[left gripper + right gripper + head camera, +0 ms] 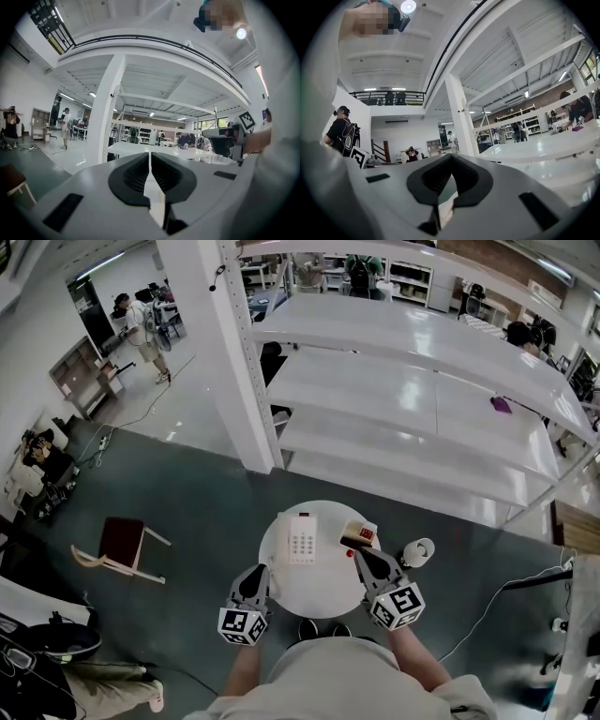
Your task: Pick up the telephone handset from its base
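In the head view a white telephone (302,538) with its keypad up lies on the small round white table (319,594). The handset lies along the phone's left side. My left gripper (258,570) hovers at the table's near left edge, a little short of the phone, jaws closed with nothing between them. My right gripper (361,554) hangs over the table's right side, next to a small red and yellow box (359,533). Both gripper views look level across the room and miss the phone; the left gripper (150,157) and right gripper (451,159) show jaws meeting at the tips.
A wooden chair with a dark red seat (122,545) stands on the floor to the left. Behind the table rises a white shelving rack (422,399) beside a white pillar (225,352). A white cup-like object (417,551) sits right of the table. Cables cross the floor.
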Demonstrator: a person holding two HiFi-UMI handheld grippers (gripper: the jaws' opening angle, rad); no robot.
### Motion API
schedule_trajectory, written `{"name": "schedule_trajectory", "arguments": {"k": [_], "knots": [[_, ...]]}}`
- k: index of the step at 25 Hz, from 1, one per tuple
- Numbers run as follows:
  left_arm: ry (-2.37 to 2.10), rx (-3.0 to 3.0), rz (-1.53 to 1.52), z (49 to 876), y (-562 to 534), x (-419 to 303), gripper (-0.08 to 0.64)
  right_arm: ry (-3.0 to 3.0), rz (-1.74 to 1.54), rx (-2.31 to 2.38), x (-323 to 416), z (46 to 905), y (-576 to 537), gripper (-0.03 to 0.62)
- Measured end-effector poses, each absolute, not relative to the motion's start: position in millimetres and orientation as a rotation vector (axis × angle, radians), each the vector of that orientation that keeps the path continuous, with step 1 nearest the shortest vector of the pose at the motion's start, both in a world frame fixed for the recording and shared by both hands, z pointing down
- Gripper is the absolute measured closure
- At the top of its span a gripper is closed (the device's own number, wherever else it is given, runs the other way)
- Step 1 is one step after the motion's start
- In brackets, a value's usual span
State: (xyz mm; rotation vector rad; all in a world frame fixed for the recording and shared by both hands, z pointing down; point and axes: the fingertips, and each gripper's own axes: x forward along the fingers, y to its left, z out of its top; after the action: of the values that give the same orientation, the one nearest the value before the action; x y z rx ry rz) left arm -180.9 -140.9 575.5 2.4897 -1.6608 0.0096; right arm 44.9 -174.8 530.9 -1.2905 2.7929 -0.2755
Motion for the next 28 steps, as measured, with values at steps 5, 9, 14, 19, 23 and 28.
{"name": "schedule_trajectory", "arguments": {"k": [5,9,14,19,23,28], "knots": [[-1.614,2.477,0.091,600.2,-144.1,-176.8,0.531,2.788,-0.285,-1.305,43.5,533.9,-178.0,0.583],[-1.595,2.446,0.151,623.5,-146.0,-175.8,0.532,2.78,-0.297,-1.326,46.4,536.0,-180.9,0.583],[-1.563,2.407,0.213,649.9,-150.7,-175.2,0.531,2.774,-0.307,-1.352,50.0,539.4,-184.7,0.583],[-1.517,2.378,0.266,671.7,-157.1,-173.4,0.531,2.769,-0.319,-1.372,50.3,542.1,-189.6,0.583],[-1.495,2.372,0.306,683.6,-160.0,-172.4,0.531,2.767,-0.328,-1.386,50.4,542.0,-190.8,0.583],[-1.446,2.36,0.349,701.6,-166.7,-170.0,0.51,2.773,-0.329,-1.408,47.8,547.3,-192.9,0.583]]}}
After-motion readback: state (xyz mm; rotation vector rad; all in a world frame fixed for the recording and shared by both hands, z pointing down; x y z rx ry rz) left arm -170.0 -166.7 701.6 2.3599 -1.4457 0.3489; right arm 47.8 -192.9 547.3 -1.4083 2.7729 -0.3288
